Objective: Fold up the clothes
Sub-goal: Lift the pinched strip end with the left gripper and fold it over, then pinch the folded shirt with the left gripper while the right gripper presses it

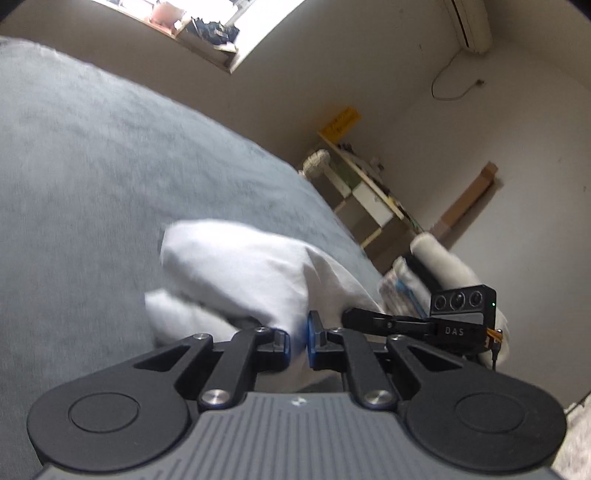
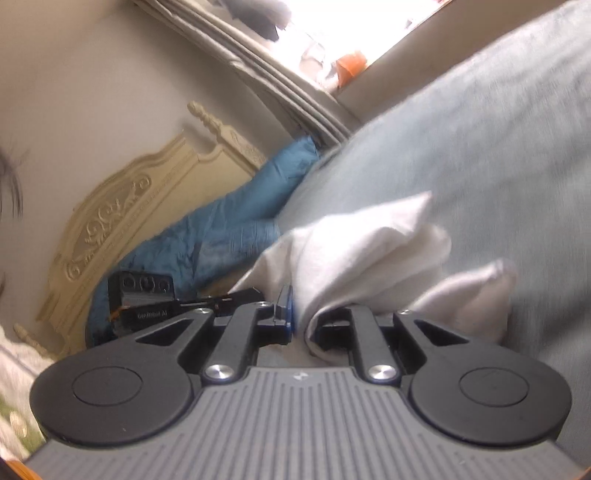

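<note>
Garment: a white garment (image 1: 236,273) of soft, matte woven cloth was bunched into rounded, puffy folds with blurred edges; no print or seam was legible.
Garment position: in the left wrist view it hung from 6 o'clock toward 10 o'clock, over the grey bedcover (image 1: 92,166); in the right wrist view the same cloth (image 2: 369,251) spread from 6 o'clock toward 2 o'clock.
Left gripper: the left gripper (image 1: 298,341) was clenched on the white garment, cloth pinched between its blue-edged pads.
Right gripper: the right gripper (image 2: 301,325) was likewise clamped on the white garment, with a fold draped over its 3 o'clock finger.
Gripper build: black matte linkage arms, round silver pivot screws, and a ribbed grey housing.
Bedcover: a grey, finely napped fabric with a flat, even surface; it appeared pale blue-grey in the right wrist view (image 2: 480,129).
Headboard: a cream headboard (image 2: 122,221) with carved scrollwork and turned finials stood at 9 o'clock.
Blue bedding: a crinkled, slightly glossy blue quilt (image 2: 236,218) lay between headboard and bedcover.
Shelf: a pale shelf unit (image 1: 369,192) stood at 2 o'clock against the plain wall.
Air conditioner: a white wall unit (image 1: 469,26) sat at 1 o'clock.
</note>
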The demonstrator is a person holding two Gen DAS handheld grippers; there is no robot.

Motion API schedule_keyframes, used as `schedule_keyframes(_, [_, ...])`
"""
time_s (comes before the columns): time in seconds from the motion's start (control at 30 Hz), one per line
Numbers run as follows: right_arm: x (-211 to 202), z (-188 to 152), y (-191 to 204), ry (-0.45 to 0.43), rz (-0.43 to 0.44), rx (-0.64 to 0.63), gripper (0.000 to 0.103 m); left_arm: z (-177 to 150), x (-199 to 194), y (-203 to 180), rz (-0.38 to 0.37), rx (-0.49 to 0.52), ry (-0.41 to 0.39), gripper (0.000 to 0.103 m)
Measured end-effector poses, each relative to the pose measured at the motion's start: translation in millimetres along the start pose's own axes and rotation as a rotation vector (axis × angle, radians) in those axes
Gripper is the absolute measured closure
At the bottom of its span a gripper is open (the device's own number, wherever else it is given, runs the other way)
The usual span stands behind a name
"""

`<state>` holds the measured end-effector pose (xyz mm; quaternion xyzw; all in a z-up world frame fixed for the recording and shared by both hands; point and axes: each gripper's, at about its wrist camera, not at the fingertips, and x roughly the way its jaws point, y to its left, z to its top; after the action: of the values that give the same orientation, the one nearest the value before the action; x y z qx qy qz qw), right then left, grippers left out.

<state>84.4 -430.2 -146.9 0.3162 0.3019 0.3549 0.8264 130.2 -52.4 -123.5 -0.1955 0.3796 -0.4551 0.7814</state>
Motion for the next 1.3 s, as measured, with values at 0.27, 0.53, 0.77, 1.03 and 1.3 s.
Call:
schedule_keyframes(0.27, [-5,-50,-2,0.075,-0.088,0.021,0.090,-38,8,3,0.021,0.029,0.120,0.078])
schedule_keyframes(0.53, [-8,-64,7,0.106,-0.145,0.022,0.080,-41,-6,8,0.016,-0.036,0.119,0.047])
schedule_keyframes(0.77, [-31,-62,21,0.046,-0.187,0.025,0.069,-18,-23,8,0.029,-0.070,0.052,0.044])
schedule_keyframes(1.03, [-34,-47,36,-0.004,-0.315,-0.085,0.069,-5,-9,12,0.108,-0.055,0.058,0.047])
schedule_keyframes(1.3, [-8,-37,76,-0.069,-0.439,-0.402,0.081,-9,-2,14,0.180,-0.048,0.032,0.063])
